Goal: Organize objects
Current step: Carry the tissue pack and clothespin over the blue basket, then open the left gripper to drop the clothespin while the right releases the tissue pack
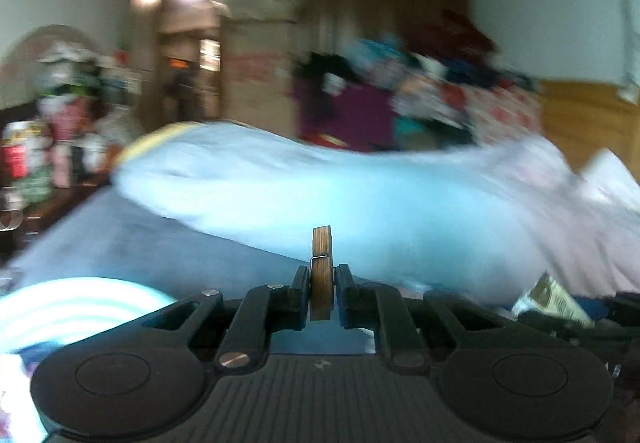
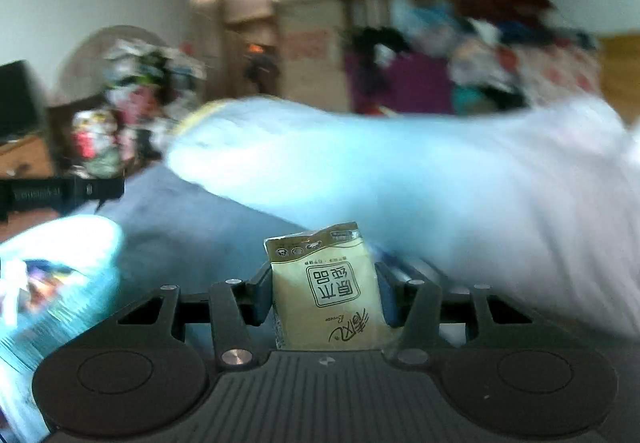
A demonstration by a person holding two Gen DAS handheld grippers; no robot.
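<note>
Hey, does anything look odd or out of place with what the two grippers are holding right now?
Nothing stands out. The left gripper is shut on a wooden clothespin, upright; the right gripper holds a small yellow packet, slightly tilted. Background is blurred.

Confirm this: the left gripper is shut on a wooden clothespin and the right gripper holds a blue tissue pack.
Wrong on colour. The left gripper is shut on the wooden clothespin, but the tissue pack between the right gripper's fingers is yellow-beige, as the right wrist view shows.
</note>
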